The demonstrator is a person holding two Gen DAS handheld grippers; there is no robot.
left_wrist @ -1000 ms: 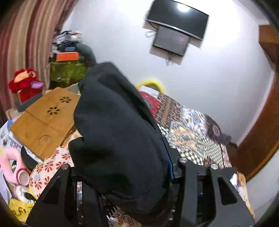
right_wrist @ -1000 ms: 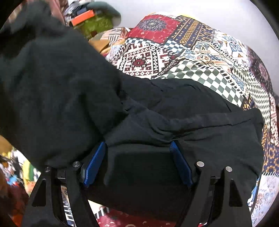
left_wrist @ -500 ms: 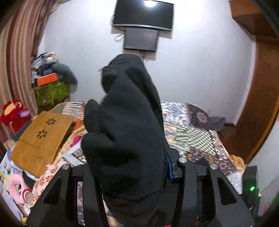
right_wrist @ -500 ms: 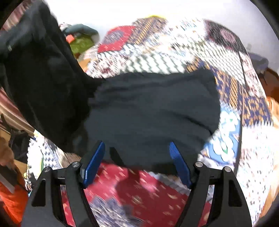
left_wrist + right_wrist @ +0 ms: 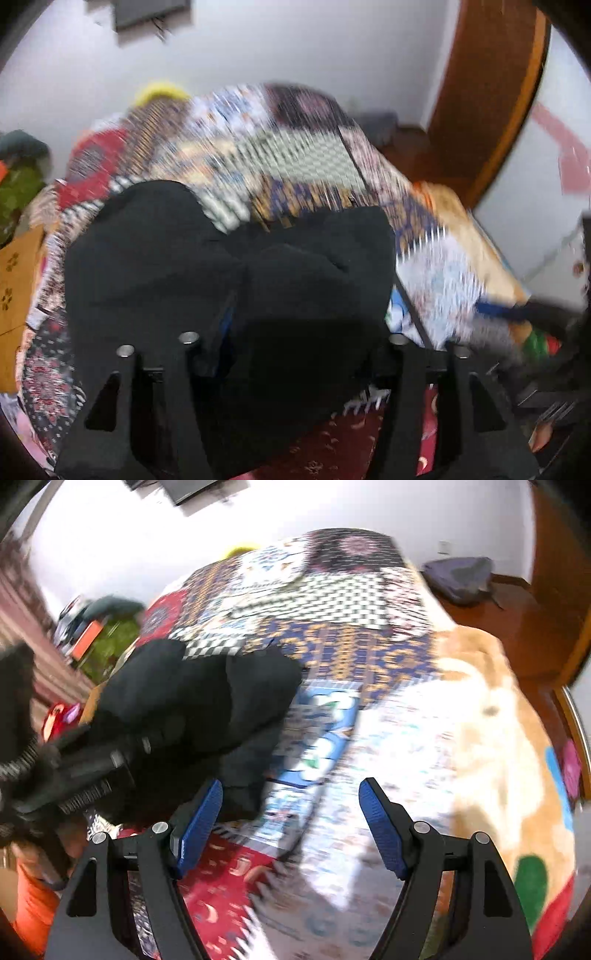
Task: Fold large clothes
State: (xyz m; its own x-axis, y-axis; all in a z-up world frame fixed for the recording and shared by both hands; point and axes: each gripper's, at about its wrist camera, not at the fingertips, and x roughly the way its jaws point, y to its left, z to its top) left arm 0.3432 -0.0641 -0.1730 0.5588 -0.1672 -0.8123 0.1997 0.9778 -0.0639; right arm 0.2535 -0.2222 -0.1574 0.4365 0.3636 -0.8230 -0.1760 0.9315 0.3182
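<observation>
Moved: half a second ago we saw the black garment hanging upright before the wall; now it lies bunched low on the patchwork bedspread.
Left wrist view: blurred; the left gripper has its jaws opening, with dark cloth draped between and over its fingers, so we cannot tell whether the pads press on it.
Right wrist view: the right gripper stands released, blue pads clear and nothing between them; the garment sits heaped to their left on the bedspread, folds thick and rumpled.
</observation>
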